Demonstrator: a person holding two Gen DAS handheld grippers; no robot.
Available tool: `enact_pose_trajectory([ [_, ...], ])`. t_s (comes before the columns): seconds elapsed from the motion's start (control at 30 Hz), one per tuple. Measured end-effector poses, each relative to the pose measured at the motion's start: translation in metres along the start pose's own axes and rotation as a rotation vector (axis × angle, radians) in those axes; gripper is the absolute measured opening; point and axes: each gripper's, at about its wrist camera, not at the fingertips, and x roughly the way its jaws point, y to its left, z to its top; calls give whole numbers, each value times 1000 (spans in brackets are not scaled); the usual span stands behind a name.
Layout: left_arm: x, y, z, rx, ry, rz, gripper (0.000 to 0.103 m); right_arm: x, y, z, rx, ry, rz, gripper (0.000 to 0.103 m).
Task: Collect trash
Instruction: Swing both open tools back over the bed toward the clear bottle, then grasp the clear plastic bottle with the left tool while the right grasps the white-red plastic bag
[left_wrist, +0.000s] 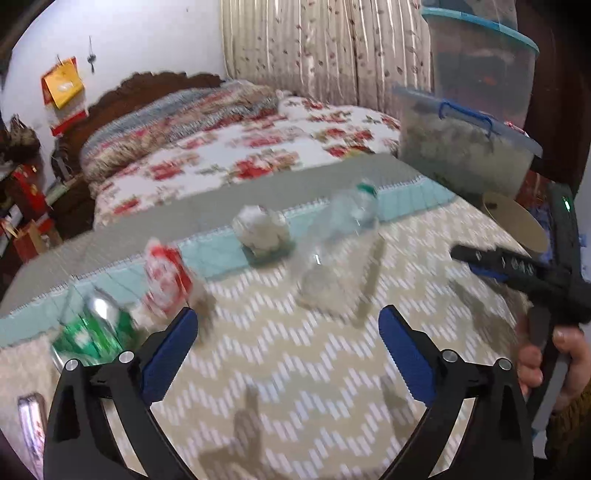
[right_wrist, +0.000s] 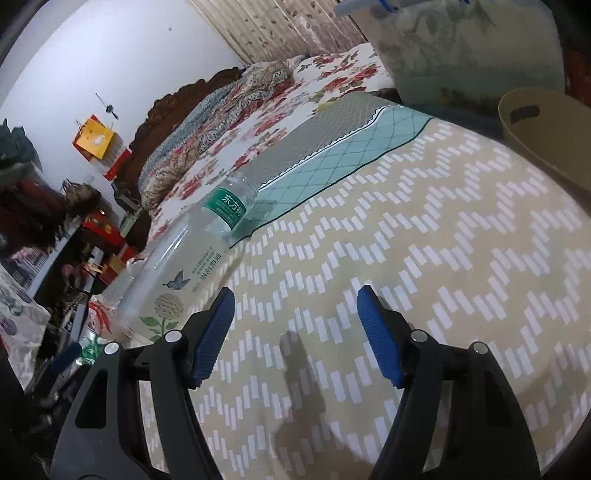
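Note:
My left gripper (left_wrist: 288, 314) hangs open over the zigzag tablecloth (left_wrist: 295, 387), with nothing between its blue pads. Ahead of it lie a blurred clear plastic bottle (left_wrist: 340, 243), a crumpled white paper ball (left_wrist: 260, 229), a red-and-white wrapper (left_wrist: 166, 280) and a green can (left_wrist: 96, 325) at the left. In the right wrist view my right gripper (right_wrist: 295, 295) is open and empty. The clear bottle (right_wrist: 192, 258) with a green label lies on its side just left of that gripper's left finger. A beige bin (right_wrist: 546, 136) stands at the far right.
A hand (left_wrist: 554, 362) holds the right gripper at the right edge of the left wrist view. Clear storage boxes (left_wrist: 465, 147) are stacked behind the beige bin (left_wrist: 517, 225). A bed with a floral quilt (left_wrist: 258, 147) lies beyond the table. Cluttered shelves (right_wrist: 55, 240) stand at the left.

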Motion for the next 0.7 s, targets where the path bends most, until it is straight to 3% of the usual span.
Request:
enact_pose_trajectory([
  [0.13, 7, -2, 25, 36, -31, 33, 94, -1, 0, 0, -14, 0, -10, 71],
  [0.27, 23, -1, 42, 59, -10, 41, 94, -1, 0, 0, -17, 0, -8, 71],
  [0.47, 49, 8, 59, 28, 38, 16, 94, -2, -2, 0, 6, -2, 22, 72],
  [0.7, 81, -20, 71, 77, 97, -42, 94, -3, -4, 1, 14, 0, 41, 73],
])
